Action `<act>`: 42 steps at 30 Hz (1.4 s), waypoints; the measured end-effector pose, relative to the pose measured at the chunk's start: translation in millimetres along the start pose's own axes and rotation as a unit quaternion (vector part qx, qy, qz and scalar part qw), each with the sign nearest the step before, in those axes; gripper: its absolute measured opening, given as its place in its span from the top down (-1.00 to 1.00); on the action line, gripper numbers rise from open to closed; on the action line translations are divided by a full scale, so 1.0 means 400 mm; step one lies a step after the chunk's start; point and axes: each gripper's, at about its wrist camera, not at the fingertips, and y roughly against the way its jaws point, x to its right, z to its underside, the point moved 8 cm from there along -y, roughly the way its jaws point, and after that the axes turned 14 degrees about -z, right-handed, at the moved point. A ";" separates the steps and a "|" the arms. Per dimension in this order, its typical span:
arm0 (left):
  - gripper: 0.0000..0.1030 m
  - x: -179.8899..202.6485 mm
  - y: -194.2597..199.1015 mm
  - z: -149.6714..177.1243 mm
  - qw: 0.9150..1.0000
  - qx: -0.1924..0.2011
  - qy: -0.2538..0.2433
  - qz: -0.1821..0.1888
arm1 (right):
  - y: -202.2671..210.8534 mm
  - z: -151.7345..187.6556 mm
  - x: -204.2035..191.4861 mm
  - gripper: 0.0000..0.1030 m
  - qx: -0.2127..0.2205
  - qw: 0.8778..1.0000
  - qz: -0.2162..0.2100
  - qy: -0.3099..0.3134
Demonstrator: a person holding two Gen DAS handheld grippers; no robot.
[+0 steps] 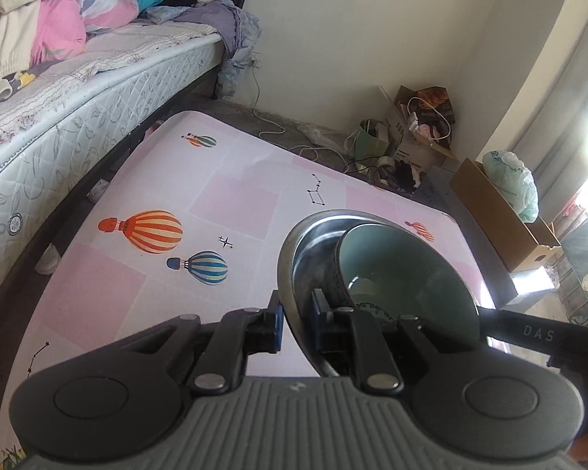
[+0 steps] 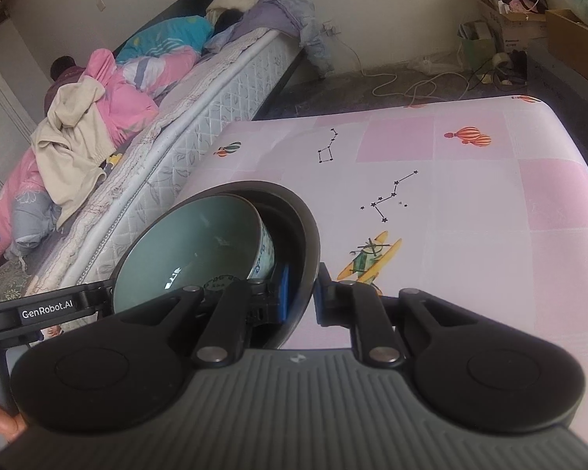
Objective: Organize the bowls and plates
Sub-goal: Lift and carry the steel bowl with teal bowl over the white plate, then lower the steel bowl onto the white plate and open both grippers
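A green ceramic bowl sits inside a larger metal bowl, both held tilted above a pink table. My left gripper is shut on the metal bowl's left rim, one blue pad inside and one outside. In the right wrist view the green bowl sits in the dark metal bowl, and my right gripper is shut on the metal bowl's right rim. Each view shows the other gripper's black arm beyond the bowls.
A bed with piled bedding runs along the table's left side. Cardboard boxes, bags and cables lie on the floor beyond the table's far edge. The pink tabletop has balloon and plane prints.
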 end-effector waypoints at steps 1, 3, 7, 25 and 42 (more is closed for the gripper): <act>0.71 0.005 0.017 0.006 1.000 0.003 -0.002 0.002 | 0.019 0.006 -0.006 0.77 0.002 1.000 -0.001 0.000; 0.71 0.014 0.050 0.023 1.000 0.006 -0.005 0.006 | 0.061 0.022 -0.018 0.76 0.006 1.000 0.000 0.003; 0.73 0.026 0.103 0.066 1.000 0.008 -0.007 0.017 | 0.142 0.071 -0.039 0.76 0.008 1.000 -0.001 0.001; 0.77 0.029 0.106 0.300 0.999 -0.044 -0.022 0.013 | 0.230 0.370 0.024 0.75 -0.035 0.998 0.011 -0.050; 0.69 0.016 0.081 0.352 0.998 -0.055 -0.036 0.006 | 0.185 0.390 0.014 0.74 -0.040 0.997 0.056 0.024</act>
